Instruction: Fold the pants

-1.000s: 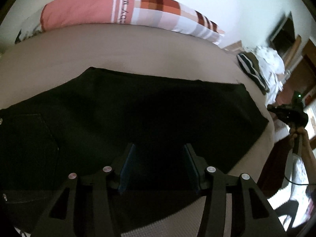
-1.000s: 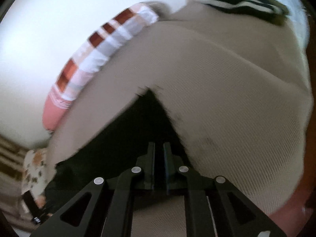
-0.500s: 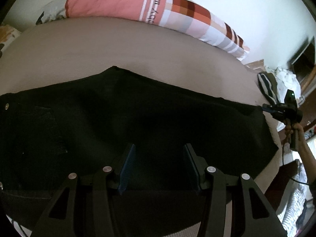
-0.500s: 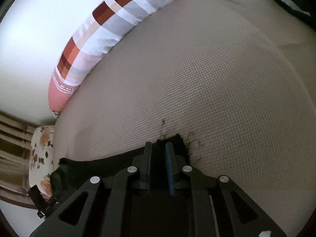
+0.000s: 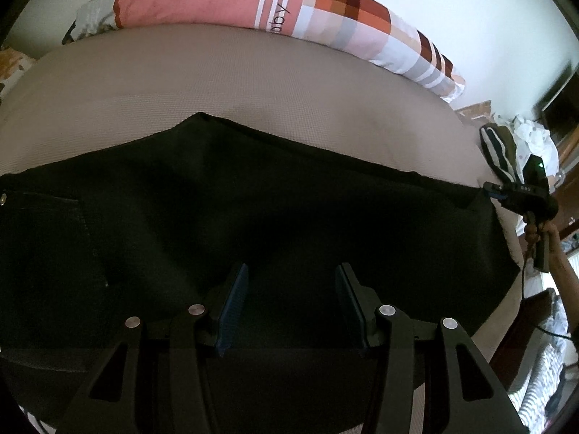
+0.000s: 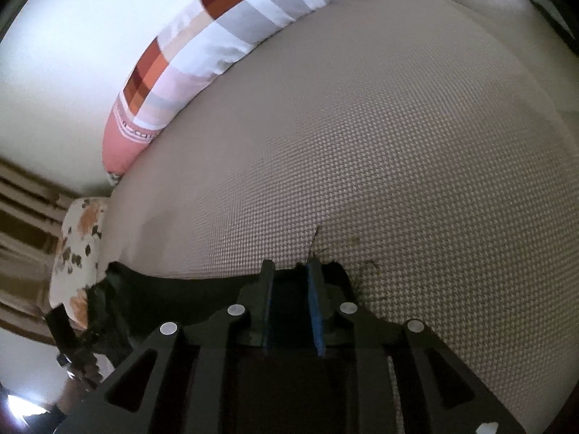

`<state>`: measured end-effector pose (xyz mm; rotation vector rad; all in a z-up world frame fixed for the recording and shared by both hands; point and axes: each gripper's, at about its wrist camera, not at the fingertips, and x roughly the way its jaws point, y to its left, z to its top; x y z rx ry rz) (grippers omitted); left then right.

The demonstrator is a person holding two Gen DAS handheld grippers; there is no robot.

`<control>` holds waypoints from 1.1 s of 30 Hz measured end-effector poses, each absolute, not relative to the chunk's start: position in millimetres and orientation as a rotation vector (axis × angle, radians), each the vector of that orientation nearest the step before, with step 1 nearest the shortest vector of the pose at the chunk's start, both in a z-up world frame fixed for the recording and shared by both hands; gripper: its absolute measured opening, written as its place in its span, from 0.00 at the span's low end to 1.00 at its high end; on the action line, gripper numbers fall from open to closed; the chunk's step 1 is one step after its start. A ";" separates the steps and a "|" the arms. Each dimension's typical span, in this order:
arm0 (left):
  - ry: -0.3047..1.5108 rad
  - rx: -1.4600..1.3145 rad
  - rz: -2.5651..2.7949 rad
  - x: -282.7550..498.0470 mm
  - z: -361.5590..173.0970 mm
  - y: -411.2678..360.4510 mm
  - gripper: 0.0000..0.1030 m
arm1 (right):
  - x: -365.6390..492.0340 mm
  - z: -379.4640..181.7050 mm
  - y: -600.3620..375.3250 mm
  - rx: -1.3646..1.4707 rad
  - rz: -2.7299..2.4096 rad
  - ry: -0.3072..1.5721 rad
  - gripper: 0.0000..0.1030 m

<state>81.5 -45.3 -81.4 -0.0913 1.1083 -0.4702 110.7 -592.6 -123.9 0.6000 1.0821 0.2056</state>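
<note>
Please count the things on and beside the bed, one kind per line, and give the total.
Black pants: 1
Long patchwork pillow: 1
Floral pillow: 1
Striped garment: 1
Grippers, left and right: 2
Total: 6

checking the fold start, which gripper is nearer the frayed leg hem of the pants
Right. The right gripper sits at the frayed hem of the pants; the left gripper is over their middle, nearer the waist.
</note>
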 end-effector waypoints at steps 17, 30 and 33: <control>1.028 -0.034 -0.444 100.3 -76.8 -55.5 0.50 | 78.1 -94.5 -564.0 0.331 -0.195 0.925 0.02; 1.023 -0.034 -0.430 153.0 -95.9 -43.0 0.50 | 82.2 -78.0 -554.6 0.305 -0.322 0.956 0.11; 1.018 -0.008 -0.447 160.6 -95.4 -44.8 0.50 | 78.7 -57.2 -527.5 0.295 -0.246 0.934 0.14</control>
